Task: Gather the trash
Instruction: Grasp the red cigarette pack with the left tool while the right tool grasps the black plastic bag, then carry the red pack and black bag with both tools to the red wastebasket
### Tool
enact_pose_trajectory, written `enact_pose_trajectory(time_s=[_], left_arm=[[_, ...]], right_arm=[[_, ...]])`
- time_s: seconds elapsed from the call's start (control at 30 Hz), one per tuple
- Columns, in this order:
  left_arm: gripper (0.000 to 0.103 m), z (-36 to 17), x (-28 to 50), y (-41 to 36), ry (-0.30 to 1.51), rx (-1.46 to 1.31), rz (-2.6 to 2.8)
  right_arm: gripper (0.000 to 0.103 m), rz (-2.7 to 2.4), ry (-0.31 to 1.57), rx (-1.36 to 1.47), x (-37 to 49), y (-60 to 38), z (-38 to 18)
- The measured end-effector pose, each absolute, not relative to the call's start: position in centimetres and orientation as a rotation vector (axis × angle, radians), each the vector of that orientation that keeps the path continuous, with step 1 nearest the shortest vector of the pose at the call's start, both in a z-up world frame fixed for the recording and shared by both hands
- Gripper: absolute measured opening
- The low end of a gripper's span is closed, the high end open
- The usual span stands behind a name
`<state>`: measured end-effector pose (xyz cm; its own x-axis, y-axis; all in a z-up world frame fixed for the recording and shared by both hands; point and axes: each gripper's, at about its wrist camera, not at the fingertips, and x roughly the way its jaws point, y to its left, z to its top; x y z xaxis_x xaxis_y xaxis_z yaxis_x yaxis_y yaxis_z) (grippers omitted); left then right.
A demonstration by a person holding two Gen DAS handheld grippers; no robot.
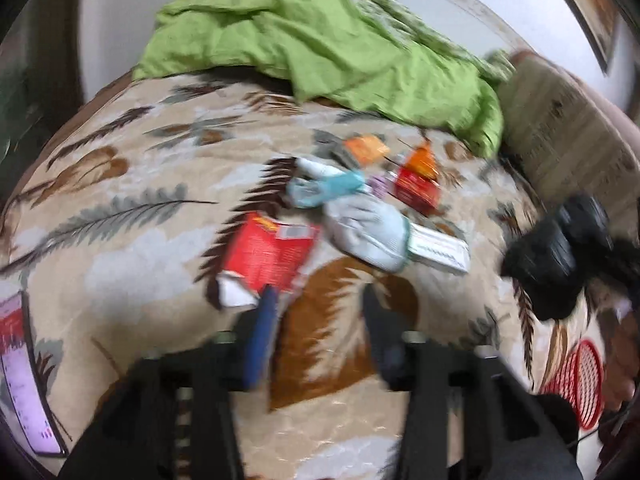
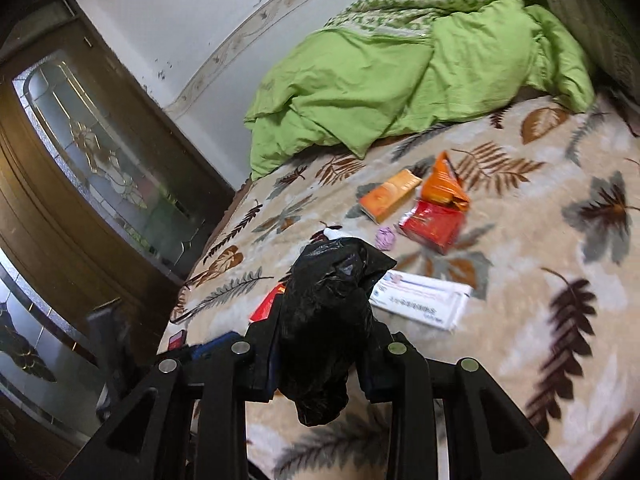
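Trash lies on a leaf-patterned bedspread. In the left wrist view: a red carton, a grey-white wrapper, a teal packet, a white flat box, a red box and an orange box. My left gripper is open and empty just short of the red carton. My right gripper is shut on a crumpled black trash bag, held above the bed; the bag shows at right in the left view. The right view shows the orange box, red box and white box.
A rumpled green duvet fills the far side of the bed. A wooden cabinet with glass doors stands left of the bed. A phone with a lit screen lies at the near left. A red mesh object lies at the near right.
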<state>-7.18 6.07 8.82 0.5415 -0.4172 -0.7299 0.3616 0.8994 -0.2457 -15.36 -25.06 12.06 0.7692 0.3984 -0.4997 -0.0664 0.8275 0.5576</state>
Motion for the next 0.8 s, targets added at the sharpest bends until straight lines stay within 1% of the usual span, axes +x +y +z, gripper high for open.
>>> enact_pose_trajectory(time_s=[0.13,0.2,0.4,0.47,0.53,0.6,0.63,0.67,0.73,0.8], left_arm=[[0.053,8.4,-4.1,10.0,0.907,-0.217,-0.374],[0.053,7.2,-2.0,11.3,0.954,-0.272,-0.345],[0.053,3.9,1.1,9.2,1.049,-0.271,-0.400],[0.045,3.1,1.5,7.8,1.062,-0.257,-0.409],[0.033,2.6,1.1,6.3,1.067,-0.211,-0.406],[0.030,2.5,0.4,4.6,1.042,-0.132,-0.382],[0.026,2.6,-0.2,3.7,1.024,-0.072,-0.365],[0.024,2.7,-0.6,3.1,1.010,-0.041,-0.360],[0.017,3.3,-1.4,2.7,0.990,-0.045,-0.378],[0.013,4.3,-2.4,2.6,0.961,-0.048,-0.390]], right_arm=[[0.032,0.269,0.643,0.558,-16.5,-25.7,12.1],[0.032,0.278,0.639,0.558,-16.6,-25.6,12.1],[0.032,0.305,0.648,0.555,-16.1,-24.7,11.8],[0.032,0.303,0.657,0.559,-15.9,-24.6,11.5],[0.032,0.299,0.667,0.560,-15.9,-24.6,11.2],[0.032,0.292,0.674,0.558,-15.8,-24.6,10.9],[0.032,0.286,0.678,0.559,-15.7,-24.7,10.8],[0.032,0.281,0.681,0.563,-15.7,-24.7,10.7],[0.032,0.272,0.690,0.577,-15.6,-24.9,10.3],[0.032,0.263,0.697,0.586,-15.7,-25.0,10.1]])
